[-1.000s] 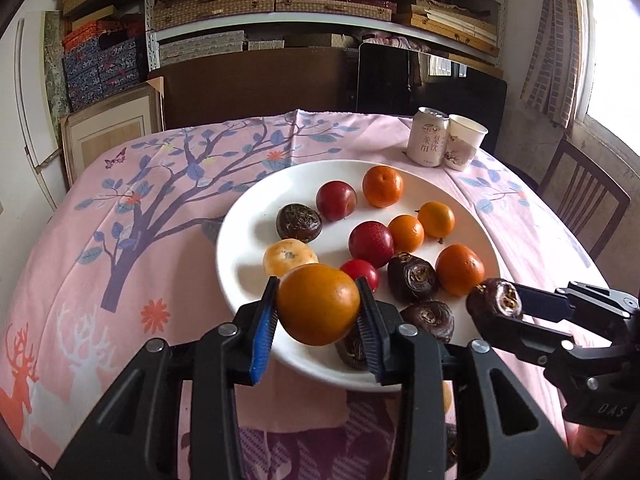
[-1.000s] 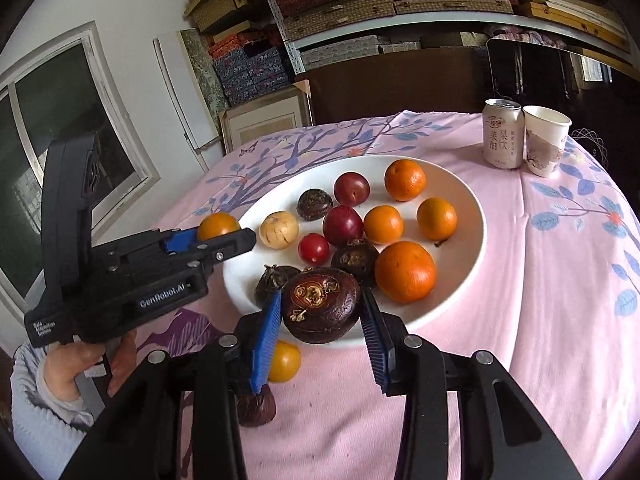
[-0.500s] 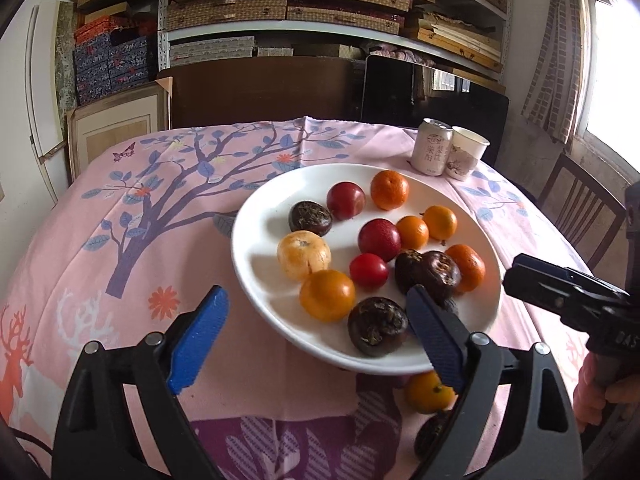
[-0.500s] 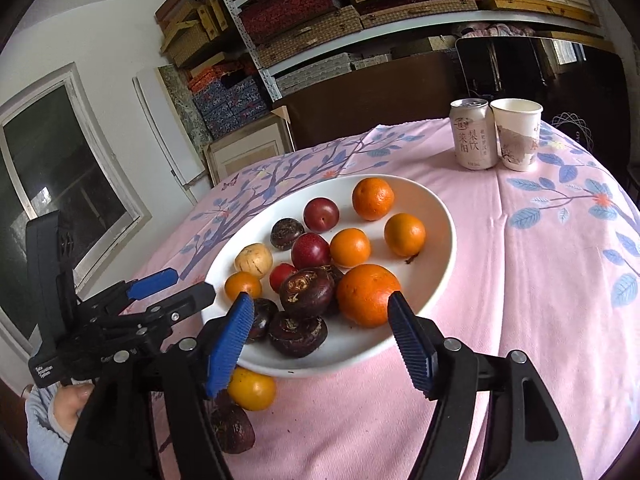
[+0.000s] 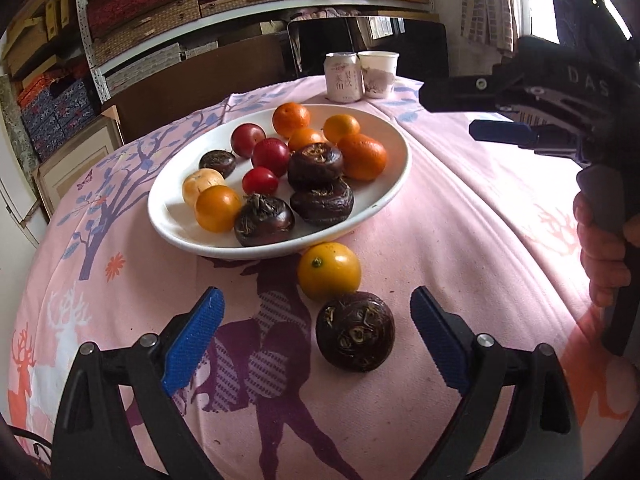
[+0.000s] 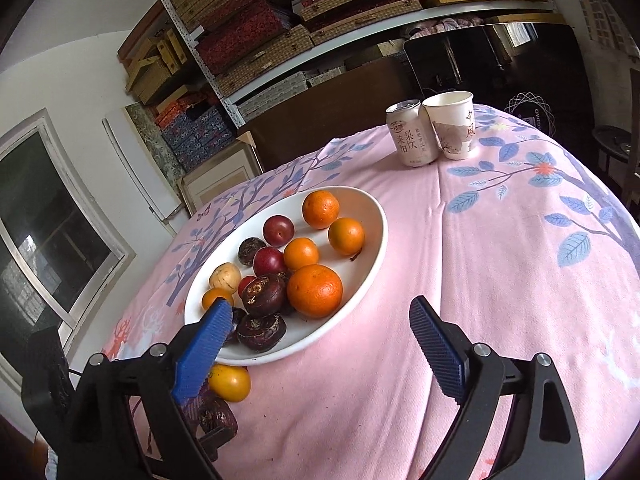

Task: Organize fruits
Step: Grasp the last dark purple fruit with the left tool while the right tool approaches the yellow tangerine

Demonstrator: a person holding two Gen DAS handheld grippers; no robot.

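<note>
A white plate (image 5: pixel 394 184) on the pink tablecloth holds several oranges, red plums and dark brown water chestnuts. A yellow-orange fruit (image 5: pixel 329 271) and a dark chestnut (image 5: pixel 355 331) lie on the cloth just in front of the plate. My left gripper (image 5: pixel 316 336) is open and empty, its blue pads on either side of the loose chestnut, a little short of it. My right gripper (image 6: pixel 320 344) is open and empty, above the plate's near rim (image 6: pixel 320 338). It shows in the left wrist view (image 5: pixel 500 112) at the right. The loose fruit (image 6: pixel 230 383) and chestnut (image 6: pixel 216 416) show lower left.
A drink can (image 5: pixel 342 77) and a paper cup (image 5: pixel 378 74) stand at the table's far side. Shelves of boxes fill the wall behind. A framed picture (image 5: pixel 76 168) leans at the left. A window (image 6: pixel 44 240) is at the left.
Both grippers have let go of their fruit onto the plate, opened wide and pulled back. The left one has swung down over the two loose fruits on the cloth.
</note>
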